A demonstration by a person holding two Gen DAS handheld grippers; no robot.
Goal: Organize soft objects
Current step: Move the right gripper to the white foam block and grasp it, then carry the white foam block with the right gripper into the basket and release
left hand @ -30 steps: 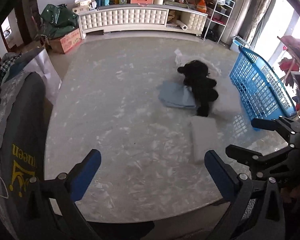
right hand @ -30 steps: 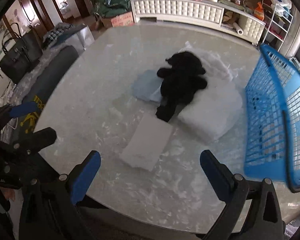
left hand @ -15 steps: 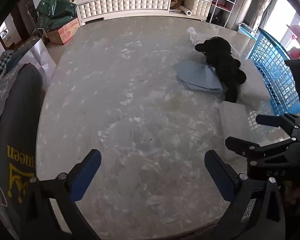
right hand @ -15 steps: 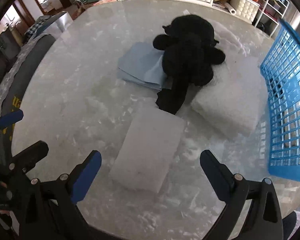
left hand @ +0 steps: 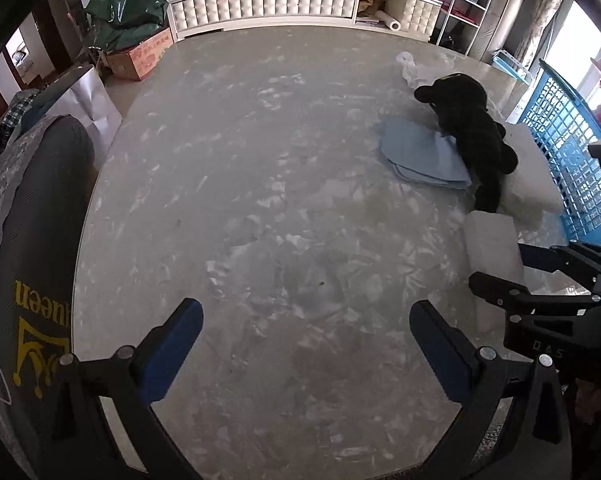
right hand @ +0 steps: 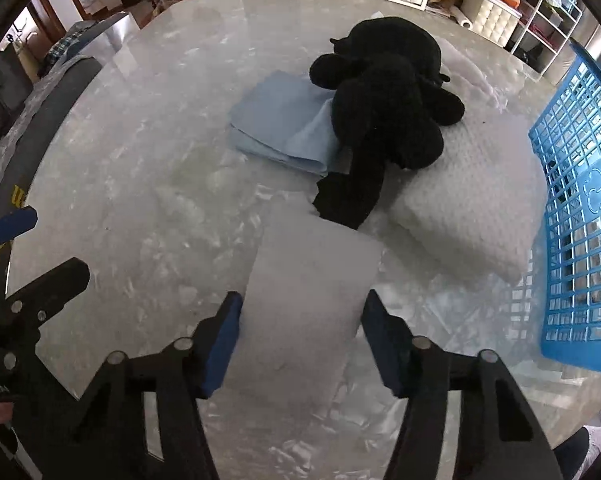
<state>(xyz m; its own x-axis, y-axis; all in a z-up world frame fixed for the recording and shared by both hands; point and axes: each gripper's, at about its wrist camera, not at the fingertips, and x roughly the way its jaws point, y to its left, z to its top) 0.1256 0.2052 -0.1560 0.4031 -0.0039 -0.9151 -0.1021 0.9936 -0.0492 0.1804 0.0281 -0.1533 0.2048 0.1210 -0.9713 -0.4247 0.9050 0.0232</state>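
Right gripper (right hand: 300, 326) straddles one white pad (right hand: 308, 300), seemingly untouched; left gripper (left hand: 306, 340) gapes; one black plush (right hand: 384, 108)

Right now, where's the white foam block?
Right wrist view: the white foam block lies on the marble table between the right gripper fingers, its far end touching the black plush toy.
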